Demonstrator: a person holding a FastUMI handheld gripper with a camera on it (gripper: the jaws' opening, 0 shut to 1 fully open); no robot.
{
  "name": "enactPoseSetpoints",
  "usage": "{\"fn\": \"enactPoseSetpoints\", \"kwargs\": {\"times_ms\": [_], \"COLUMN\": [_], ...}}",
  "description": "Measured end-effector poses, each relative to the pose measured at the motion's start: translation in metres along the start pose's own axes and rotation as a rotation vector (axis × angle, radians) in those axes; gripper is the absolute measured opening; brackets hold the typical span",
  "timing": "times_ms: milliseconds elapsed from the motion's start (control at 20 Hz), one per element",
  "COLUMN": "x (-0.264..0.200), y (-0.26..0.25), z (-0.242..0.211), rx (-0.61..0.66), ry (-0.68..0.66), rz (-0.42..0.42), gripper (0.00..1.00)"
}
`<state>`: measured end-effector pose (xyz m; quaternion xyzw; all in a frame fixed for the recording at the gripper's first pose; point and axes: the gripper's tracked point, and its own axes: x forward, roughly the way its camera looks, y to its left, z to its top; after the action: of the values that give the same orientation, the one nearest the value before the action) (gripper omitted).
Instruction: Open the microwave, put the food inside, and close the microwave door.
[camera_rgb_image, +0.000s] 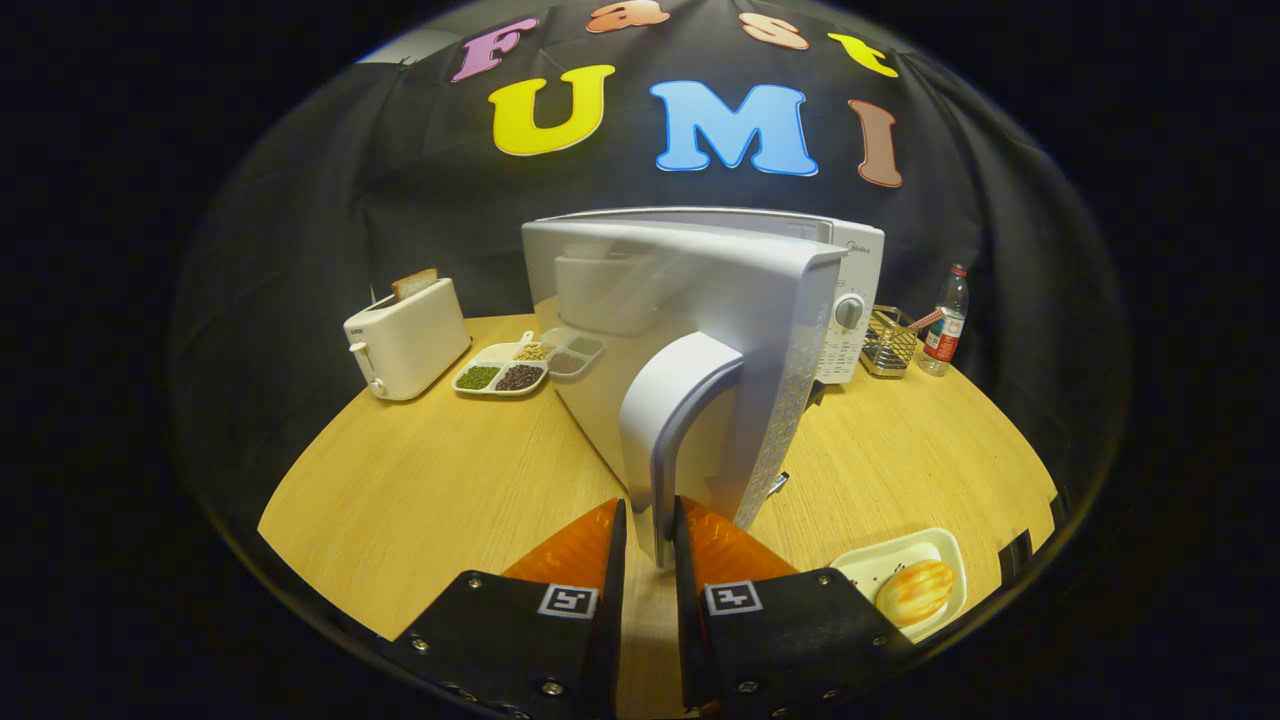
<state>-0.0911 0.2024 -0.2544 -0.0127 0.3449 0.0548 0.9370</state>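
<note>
Jaws of the gripper (650, 520) look clamped on the bottom of the microwave door (690, 330) handle (672, 430), upright between them; contact prob. on both sides. Door swung half open. Food (915, 590) on plate (945, 555) sits on desk (440, 480), right of jaws.
</note>
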Motion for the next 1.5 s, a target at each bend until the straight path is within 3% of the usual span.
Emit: {"fn": "enactPoseSetpoints", "kwargs": {"times_ms": [650, 900, 1100, 1200, 1300, 1350, 1400, 1500], "x": [-0.023, -0.029, -0.067, -0.093, -0.115, -0.124, -0.128, -0.13], "y": [0.106, 0.158, 0.193, 0.198, 0.196, 0.191, 0.181, 0.159], "z": [-0.031, -0.042, -0.012, 0.014, 0.042, 0.055, 0.068, 0.085], "rx": [-0.189, -0.184, -0.141, -0.115, -0.077, -0.064, -0.053, -0.041], "ry": [0.033, 0.063, 0.009, -0.047, -0.112, -0.147, -0.178, -0.223], "rz": [0.142, 0.344, 0.539, 0.595, 0.629, 0.62, 0.602, 0.559], "gripper": [0.25, 0.25, 0.25, 0.39, 0.6, 0.88, 0.97, 0.98]}}
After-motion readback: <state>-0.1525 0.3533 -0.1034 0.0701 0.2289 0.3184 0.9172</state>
